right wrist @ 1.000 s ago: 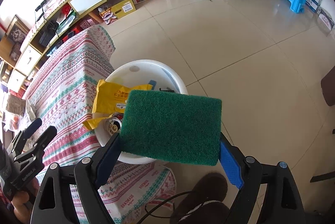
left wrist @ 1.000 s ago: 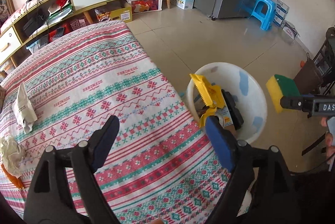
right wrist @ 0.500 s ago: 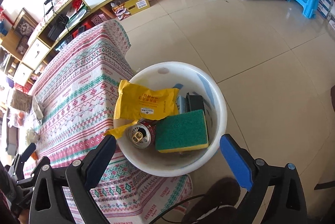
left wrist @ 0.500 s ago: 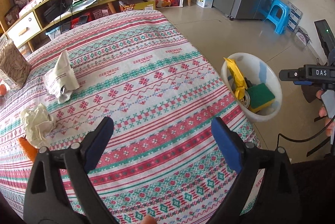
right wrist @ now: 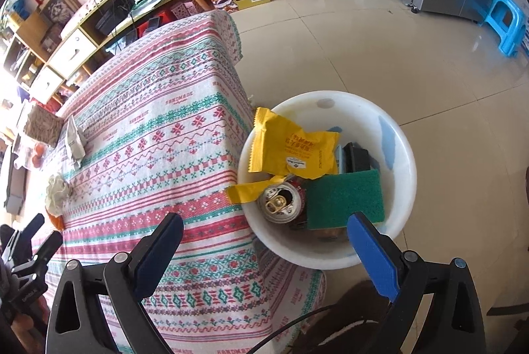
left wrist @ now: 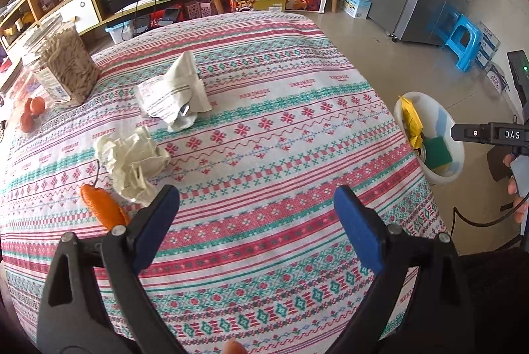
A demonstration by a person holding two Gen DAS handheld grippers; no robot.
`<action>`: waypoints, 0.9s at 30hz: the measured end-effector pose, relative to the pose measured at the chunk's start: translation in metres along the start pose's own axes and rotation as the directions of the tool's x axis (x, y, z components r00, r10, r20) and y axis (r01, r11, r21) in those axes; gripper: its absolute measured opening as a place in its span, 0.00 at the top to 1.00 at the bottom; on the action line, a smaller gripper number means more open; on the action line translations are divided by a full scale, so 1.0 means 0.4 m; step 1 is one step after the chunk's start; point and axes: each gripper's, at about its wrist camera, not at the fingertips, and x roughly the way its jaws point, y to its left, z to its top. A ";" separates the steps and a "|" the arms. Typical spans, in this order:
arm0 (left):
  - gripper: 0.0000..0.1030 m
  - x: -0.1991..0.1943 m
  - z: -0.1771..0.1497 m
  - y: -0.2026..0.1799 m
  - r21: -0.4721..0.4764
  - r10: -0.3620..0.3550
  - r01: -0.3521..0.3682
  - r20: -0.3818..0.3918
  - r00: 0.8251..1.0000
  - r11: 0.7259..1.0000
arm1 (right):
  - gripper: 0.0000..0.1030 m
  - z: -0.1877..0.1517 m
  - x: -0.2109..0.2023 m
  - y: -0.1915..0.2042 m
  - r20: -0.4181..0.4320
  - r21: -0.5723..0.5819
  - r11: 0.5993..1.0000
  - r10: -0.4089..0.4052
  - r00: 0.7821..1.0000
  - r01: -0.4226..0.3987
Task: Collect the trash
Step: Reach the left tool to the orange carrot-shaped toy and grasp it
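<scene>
A white bin (right wrist: 401, 182) stands on the floor beside the table; it also shows in the left wrist view (left wrist: 454, 152). It holds a green sponge (right wrist: 344, 198), a yellow wrapper (right wrist: 292, 149) and a can (right wrist: 281, 201). My right gripper (right wrist: 264, 249) is open and empty above the bin's near rim. My left gripper (left wrist: 256, 223) is open and empty over the table's front. A crumpled paper ball (left wrist: 132, 160) and a striped wrapper (left wrist: 175, 99) lie on the table to its far left.
An orange carrot-like item (left wrist: 102, 206) lies by the paper ball. A clear jar (left wrist: 64, 66) and small oranges (left wrist: 31, 112) stand at the far left. The patterned tablecloth (left wrist: 281, 155) covers the table. A blue stool (left wrist: 463, 36) and fridge stand beyond.
The right gripper opened and dropped the green sponge into the bin, then stayed above it. The left gripper swung left from the bin side toward the trash on the table.
</scene>
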 end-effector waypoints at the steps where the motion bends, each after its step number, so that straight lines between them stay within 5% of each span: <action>1: 0.08 -0.005 -0.001 0.014 -0.004 0.007 -0.007 -0.001 1.000 1.000 | 0.02 0.000 0.002 0.014 -0.002 -0.010 1.000 0.002 1.000 -0.002; 12: 0.08 -0.027 -0.016 0.223 -0.119 0.097 -0.107 -0.083 0.992 0.987 | 0.02 0.005 0.027 0.154 -0.014 -0.097 0.995 0.017 1.000 -0.018; 23: 0.09 0.044 -0.053 0.392 -0.354 0.008 -0.074 -0.185 0.983 0.932 | 0.02 0.010 0.074 0.288 -0.045 -0.175 0.984 0.025 0.999 -0.032; 27: 0.25 0.066 -0.048 0.406 -0.360 0.011 -0.078 -0.185 0.983 0.930 | 0.02 0.013 0.093 0.331 -0.053 -0.205 0.978 0.020 0.998 -0.030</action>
